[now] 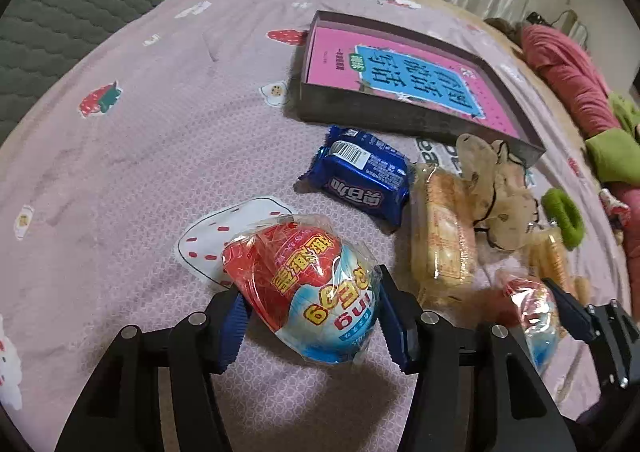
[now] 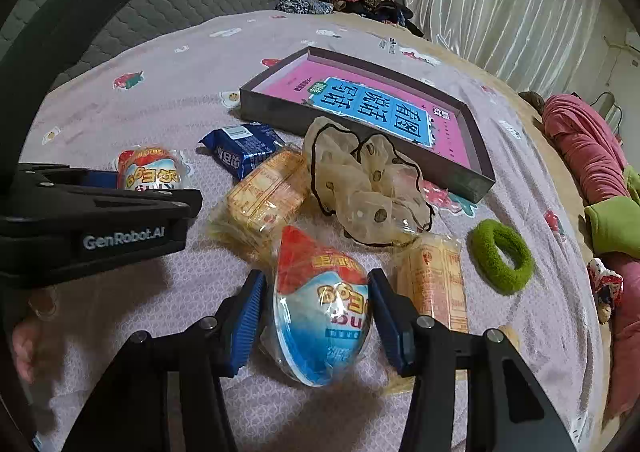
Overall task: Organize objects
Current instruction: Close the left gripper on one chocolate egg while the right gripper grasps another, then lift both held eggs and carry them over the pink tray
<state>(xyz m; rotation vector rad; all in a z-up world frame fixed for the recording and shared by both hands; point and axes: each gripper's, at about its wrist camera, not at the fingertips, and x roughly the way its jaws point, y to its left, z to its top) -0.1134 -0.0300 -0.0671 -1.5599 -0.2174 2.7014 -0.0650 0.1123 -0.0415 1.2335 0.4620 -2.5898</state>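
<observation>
Both grippers close around wrapped toy eggs low in their own views: the left gripper (image 1: 312, 316) has its blue pads against the sides of one egg (image 1: 316, 288), and the right gripper (image 2: 316, 316) clamps a second egg (image 2: 320, 308). Behind them the pink bedspread (image 1: 160, 132) fills the frame. A shallow dark box (image 2: 476, 176) holding a pink book (image 2: 372, 108) lies at upper centre. Between box and eggs crowd a beige frilly scrunchie (image 2: 360, 180), a yellow cracker pack (image 2: 264, 196), another cracker pack (image 2: 440, 284) just right of the right pad, a blue snack packet (image 2: 240, 148), and a green hair tie (image 2: 502, 256).
</observation>
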